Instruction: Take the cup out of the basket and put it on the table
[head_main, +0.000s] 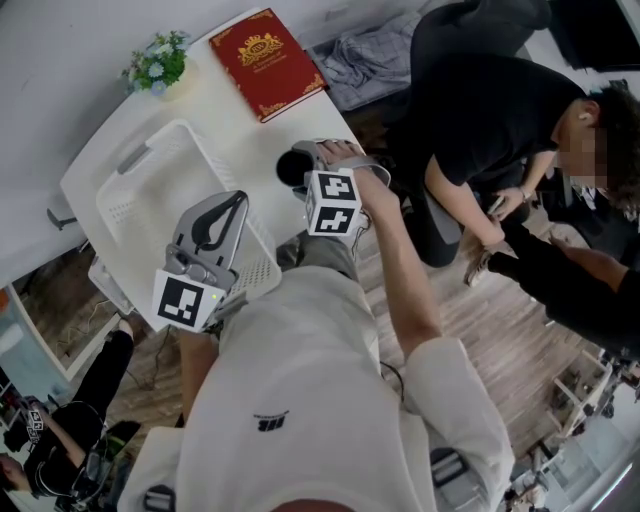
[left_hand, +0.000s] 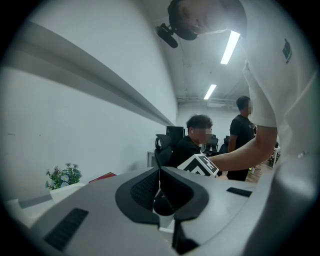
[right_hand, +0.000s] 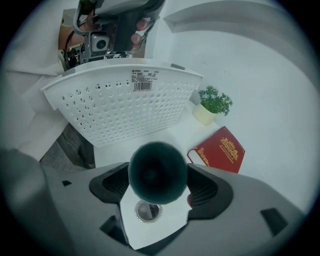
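White perforated plastic fills the left of your head view: the basket (head_main: 150, 185) sits on the table (head_main: 235, 115), with a small potted plant (head_main: 158, 62) at its 12 o'clock. Your left hand-held gripper (head_main: 234, 203) hangs over the basket's near right part, at about 4 o'clock from its middle. In the left gripper view its jaws are pressed together with nothing between them.

A red book (head_main: 268, 62) lies flat near the table's far edge, at 12 o'clock from the cup (head_main: 291, 168). The dark teal cup is out of the basket, just beside its wall at 3 o'clock and close to the table's right edge.

Your right hand-held gripper (head_main: 310, 170) reaches it from 4 o'clock, with its marker cube (head_main: 332, 203) nearest you. In the right gripper view the cup fills the gap between the widely spread jaws. A pad meets its side at 9 o'clock and another at 3 o'clock, so you are grasping it. Whether its base rests on the table cannot be told.

A person in black (head_main: 480, 130) sits off the table at 3 o'clock.
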